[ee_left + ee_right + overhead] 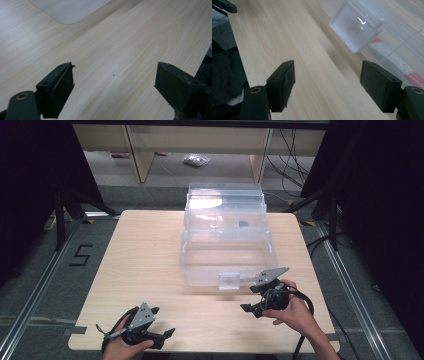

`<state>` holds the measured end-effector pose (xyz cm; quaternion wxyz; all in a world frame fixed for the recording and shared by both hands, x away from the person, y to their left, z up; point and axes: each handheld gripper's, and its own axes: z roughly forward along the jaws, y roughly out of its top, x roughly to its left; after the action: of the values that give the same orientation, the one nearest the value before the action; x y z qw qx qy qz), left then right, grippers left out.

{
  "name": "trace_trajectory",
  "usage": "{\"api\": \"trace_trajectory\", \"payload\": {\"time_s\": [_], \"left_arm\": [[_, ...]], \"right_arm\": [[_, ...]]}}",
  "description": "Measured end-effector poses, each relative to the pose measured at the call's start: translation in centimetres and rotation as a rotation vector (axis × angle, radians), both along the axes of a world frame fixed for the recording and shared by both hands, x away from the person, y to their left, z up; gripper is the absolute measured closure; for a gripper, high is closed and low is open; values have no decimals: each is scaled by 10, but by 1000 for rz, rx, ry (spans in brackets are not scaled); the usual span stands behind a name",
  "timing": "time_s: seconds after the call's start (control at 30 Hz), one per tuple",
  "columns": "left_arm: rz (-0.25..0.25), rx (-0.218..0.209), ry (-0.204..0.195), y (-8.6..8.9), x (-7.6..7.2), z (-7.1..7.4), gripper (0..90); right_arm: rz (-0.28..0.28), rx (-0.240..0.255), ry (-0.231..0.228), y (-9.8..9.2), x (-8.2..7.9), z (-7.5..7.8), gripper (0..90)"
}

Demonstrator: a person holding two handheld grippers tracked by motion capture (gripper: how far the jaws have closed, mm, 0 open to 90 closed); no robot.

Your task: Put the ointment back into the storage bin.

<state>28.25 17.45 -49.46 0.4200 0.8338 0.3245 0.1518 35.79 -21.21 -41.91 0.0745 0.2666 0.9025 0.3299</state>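
Note:
A clear plastic storage box [225,255] stands on the far middle of the wooden table [145,270], with its lid raised at the back. A small dark item [243,223] lies inside. The box's front latch [229,281] faces me. My right gripper [250,298] is open just right of the latch and holds nothing. In the right gripper view the latch [357,27] is ahead of the open gripper [327,75], beside a red and white label [397,62] on the box wall. My left gripper [164,321] rests open near the table's front left, and in its own view it is open [115,75] over bare wood.
A pale rounded corner of the box [67,10] lies far ahead in the left gripper view. On the floor are a taped "5" [80,255] at the left, cables [295,160] at the back right and a small bag [196,160] behind the table.

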Motion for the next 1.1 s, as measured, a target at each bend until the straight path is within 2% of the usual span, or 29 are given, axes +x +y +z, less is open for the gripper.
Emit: {"api": "trace_trajectory", "payload": {"time_s": [0.1, 0.13, 0.17, 0.23, 0.27, 0.37, 0.4, 0.53, 0.6, 0.63, 0.67, 0.7, 0.8, 0.83, 0.9, 0.93, 1.0, 1.07, 1.1], "left_arm": [[3, -9, -6, -1, 0, -1, 150], [1, 1, -1, 0, 0, 0, 149], [1, 0, -3, 0, 0, 0, 150], [1, 1, -1, 0, 0, 0, 149], [2, 0, -1, 0, 0, 0, 150], [3, -1, -1, 0, 0, 0, 149], [0, -3, -1, -1, 0, 0, 149], [-4, 2, -3, 0, 0, 0, 150], [-1, 2, -1, 0, 0, 0, 149], [1, 2, -2, 0, 0, 0, 149], [-6, 14, -2, 1, 0, 0, 149], [-10, 18, -2, 1, 0, 1, 150], [-8, 26, -5, 1, 0, 1, 150], [-9, 16, -1, 1, 0, 1, 149], [-12, 15, -2, 1, 0, 0, 149], [-13, 31, -6, 1, 1, 1, 149], [-13, 30, -9, 1, 1, 1, 150], [-11, 26, -15, 1, 1, 0, 149], [-9, 31, -13, 1, 1, 0, 150]], "right_arm": [[-8, 20, 8, -1, -3, -2, 290], [10, 18, -1, -3, -2, -3, 290], [-16, 35, 7, -3, -4, -5, 288], [-15, 32, -1, -5, -4, -7, 277], [-25, 39, 10, -6, -5, -8, 271], [-38, 72, -9, -9, -7, -13, 267], [-24, 73, 5, -10, -7, -12, 265], [-49, 77, 11, -11, -11, -16, 256], [-50, 101, -2, -11, -12, -19, 250], [-48, 91, -13, -11, -12, -19, 246], [-59, 104, -3, -10, -14, -21, 243], [-45, 91, 11, -11, -15, -20, 240], [-58, 95, 12, -12, -17, -22, 236], [-43, 97, -6, -13, -17, -24, 236], [-67, 101, 7, -14, -21, -25, 235], [-61, 107, 10, -14, -22, -26, 233], [-51, 109, 1, -16, -22, -30, 231], [-71, 113, 18, -17, -26, -32, 220], [-70, 112, 6, -18, -27, -34, 218]]}}
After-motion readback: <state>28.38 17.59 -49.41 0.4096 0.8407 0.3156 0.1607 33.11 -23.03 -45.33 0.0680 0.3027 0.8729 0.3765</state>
